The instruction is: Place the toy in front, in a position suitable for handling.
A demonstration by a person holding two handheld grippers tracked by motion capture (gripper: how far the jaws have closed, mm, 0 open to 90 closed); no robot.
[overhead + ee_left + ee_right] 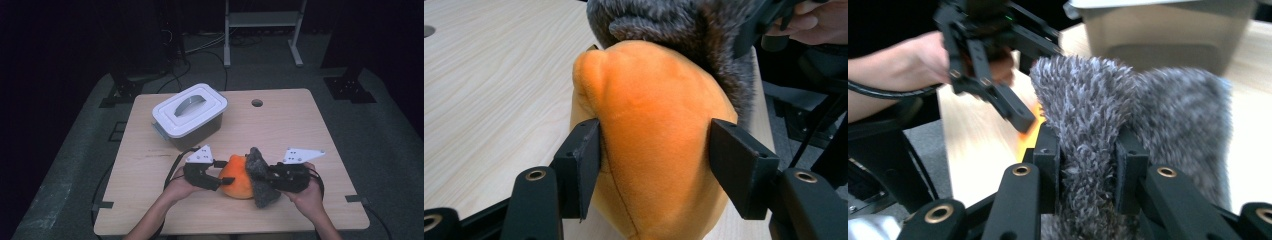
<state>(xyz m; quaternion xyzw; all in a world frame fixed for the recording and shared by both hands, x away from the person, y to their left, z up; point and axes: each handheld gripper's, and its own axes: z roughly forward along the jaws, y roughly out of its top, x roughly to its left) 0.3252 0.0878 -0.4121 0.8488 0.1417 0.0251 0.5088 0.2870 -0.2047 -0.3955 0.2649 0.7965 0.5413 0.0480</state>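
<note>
An orange plush toy (239, 184) with a grey furry part (261, 186) lies near the table's front edge, between my two grippers. My left gripper (222, 180) comes at it from the left. In the left gripper view its two black pads (585, 165) press on either side of the orange body (649, 115), with the grey fur (664, 20) behind it. My right gripper (260, 173) meets the toy from the right. In the right gripper view its jaws (1090, 165) are shut on a fold of the grey fur (1088, 100), and the left gripper (1013, 110) shows beyond.
A grey storage box with a white lid (190, 115) stands at the back left of the wooden table (310, 130). A small round hole (257, 103) sits near the far edge. Dark floor, cables and a metal frame lie beyond the table.
</note>
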